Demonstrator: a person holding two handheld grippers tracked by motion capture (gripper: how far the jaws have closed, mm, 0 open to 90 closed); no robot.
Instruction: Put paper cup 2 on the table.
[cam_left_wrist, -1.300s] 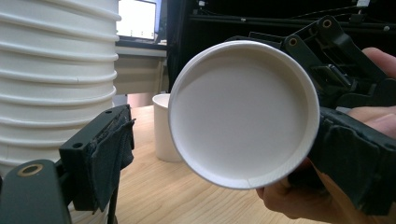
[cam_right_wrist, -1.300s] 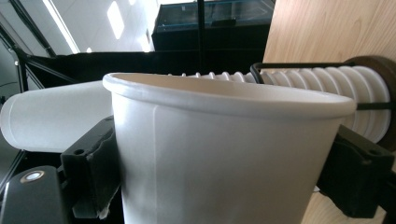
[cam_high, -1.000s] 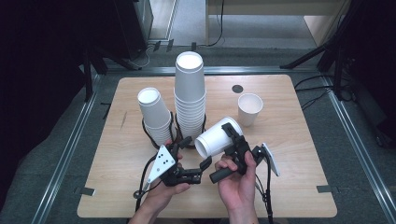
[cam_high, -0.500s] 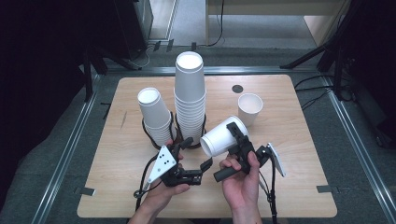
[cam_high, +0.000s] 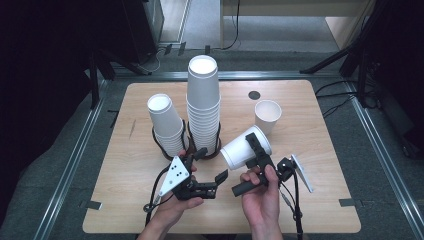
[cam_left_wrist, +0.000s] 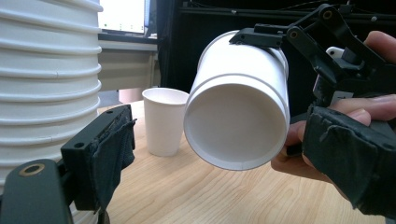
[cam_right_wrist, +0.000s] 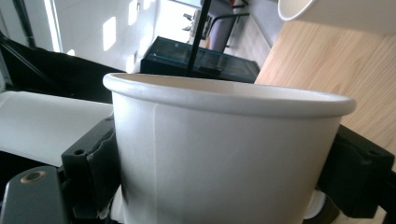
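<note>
White paper cup (cam_high: 245, 148) clamped sideways in right gripper (cam_high: 256, 150); left gripper (cam_high: 220, 179) agape, empty, at 7 o'clock.

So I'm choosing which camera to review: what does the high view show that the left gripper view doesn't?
High view alone: the short stack of cups, the tall stack's top, the whole table and the left tool, open with nothing between its pads.

Left gripper view alone: the flat bottom of the held cup, facing the camera.

Both: the right tool shut on that tilted cup, and the single cup upright behind.
</note>
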